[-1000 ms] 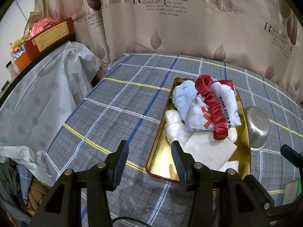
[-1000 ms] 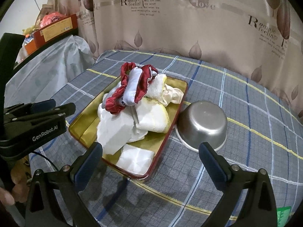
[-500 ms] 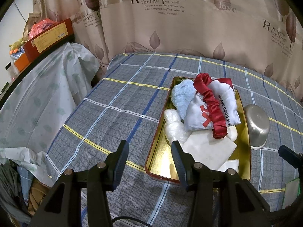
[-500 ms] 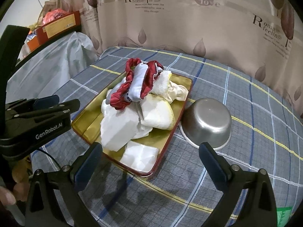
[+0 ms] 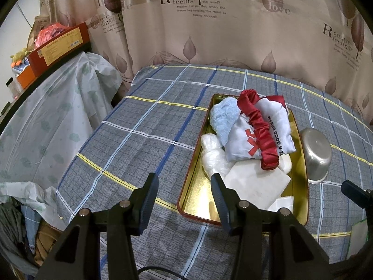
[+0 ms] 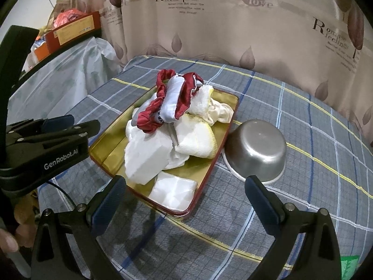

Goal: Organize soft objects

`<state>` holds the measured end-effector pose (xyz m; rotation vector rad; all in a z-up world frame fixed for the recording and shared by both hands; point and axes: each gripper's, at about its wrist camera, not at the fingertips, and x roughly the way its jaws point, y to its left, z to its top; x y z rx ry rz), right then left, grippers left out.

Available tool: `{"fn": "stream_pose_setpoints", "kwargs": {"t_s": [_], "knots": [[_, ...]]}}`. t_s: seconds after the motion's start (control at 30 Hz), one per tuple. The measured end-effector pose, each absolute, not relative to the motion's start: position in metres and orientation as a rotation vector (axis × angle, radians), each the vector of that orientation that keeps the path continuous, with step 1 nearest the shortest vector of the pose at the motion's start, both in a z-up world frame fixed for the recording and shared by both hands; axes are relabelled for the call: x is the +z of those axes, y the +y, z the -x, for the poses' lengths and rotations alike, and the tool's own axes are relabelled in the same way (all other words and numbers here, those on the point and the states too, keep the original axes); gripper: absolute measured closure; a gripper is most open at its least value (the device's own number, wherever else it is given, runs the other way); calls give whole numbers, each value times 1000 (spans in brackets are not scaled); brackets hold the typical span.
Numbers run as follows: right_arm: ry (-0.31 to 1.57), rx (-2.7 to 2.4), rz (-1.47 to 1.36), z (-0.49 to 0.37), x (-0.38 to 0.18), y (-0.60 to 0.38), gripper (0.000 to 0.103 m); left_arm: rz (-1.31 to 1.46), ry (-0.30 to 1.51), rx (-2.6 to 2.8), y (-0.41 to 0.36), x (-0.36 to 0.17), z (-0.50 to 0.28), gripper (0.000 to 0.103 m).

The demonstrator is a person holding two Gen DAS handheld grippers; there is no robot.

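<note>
Grippers first: my left gripper [image 5: 184, 182] sits partly open with nothing in it, my right gripper [image 6: 184, 185] is spread wide, empty too. Just past them the gold tray [image 6: 109, 157] is on the plaid tablecloth [image 5: 144, 126], piled with white cloths [image 6: 146, 157] and a red-trimmed bag [image 5: 258, 135]. Steel bowl [image 6: 256, 148] touching the tray's far side.
</note>
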<state>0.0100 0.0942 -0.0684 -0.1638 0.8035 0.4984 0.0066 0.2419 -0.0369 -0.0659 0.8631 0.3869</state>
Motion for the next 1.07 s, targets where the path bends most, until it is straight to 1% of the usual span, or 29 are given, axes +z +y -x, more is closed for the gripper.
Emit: {"fn": "stream_pose_setpoints", "kwargs": {"t_s": [1.07], "knots": [[808,498,162,-10,-70,96,2,68,847,369,239,-35,-6,55]]}}
